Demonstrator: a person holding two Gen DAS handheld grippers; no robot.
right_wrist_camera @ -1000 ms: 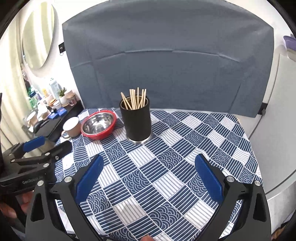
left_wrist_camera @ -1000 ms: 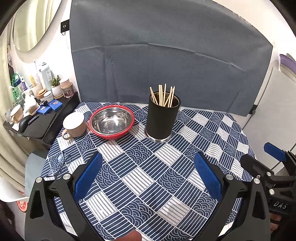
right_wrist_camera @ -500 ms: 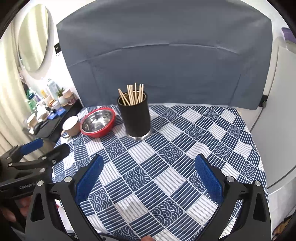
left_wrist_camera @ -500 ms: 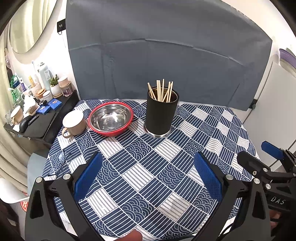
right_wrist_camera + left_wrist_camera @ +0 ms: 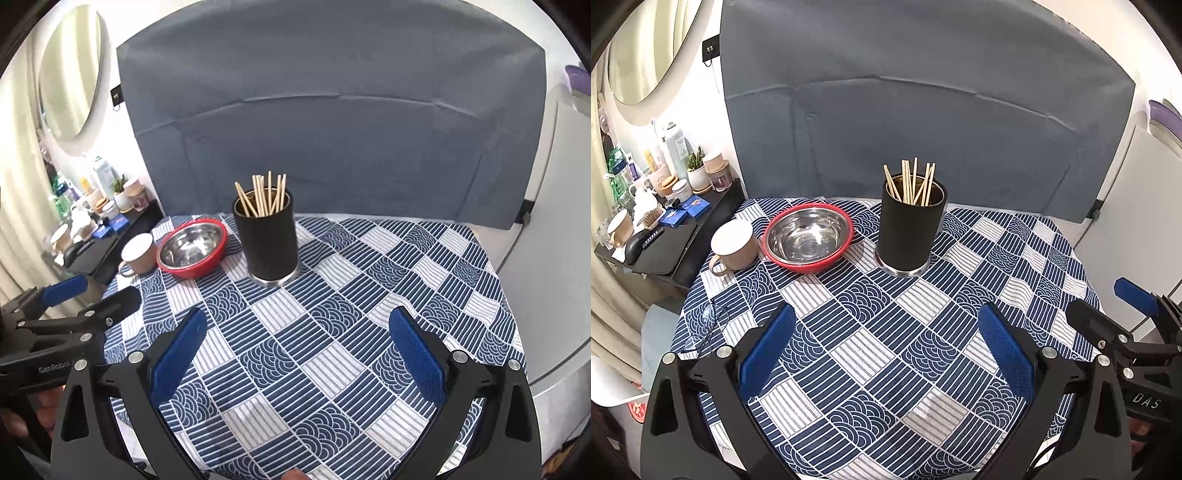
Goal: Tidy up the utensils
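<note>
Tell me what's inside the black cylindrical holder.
The black holder contains a bundle of wooden chopsticks, standing upright and fanned out, with their tops above the rim. A metallic inner wall shows near the rim. Their lower ends and the holder's bottom are hidden by its wall.

Handheld gripper pair: black frames, blue pads.

Left gripper (image 5: 886,350) and right gripper (image 5: 295,350) each have matte black angular fingers with triangular cut-outs, textured blue pads (image 5: 417,358) and silver screws (image 5: 1049,352). White lettering: "DAS" on the right gripper's body, "GenRobot" on the left's. Bare skin shows at the grips.
</note>
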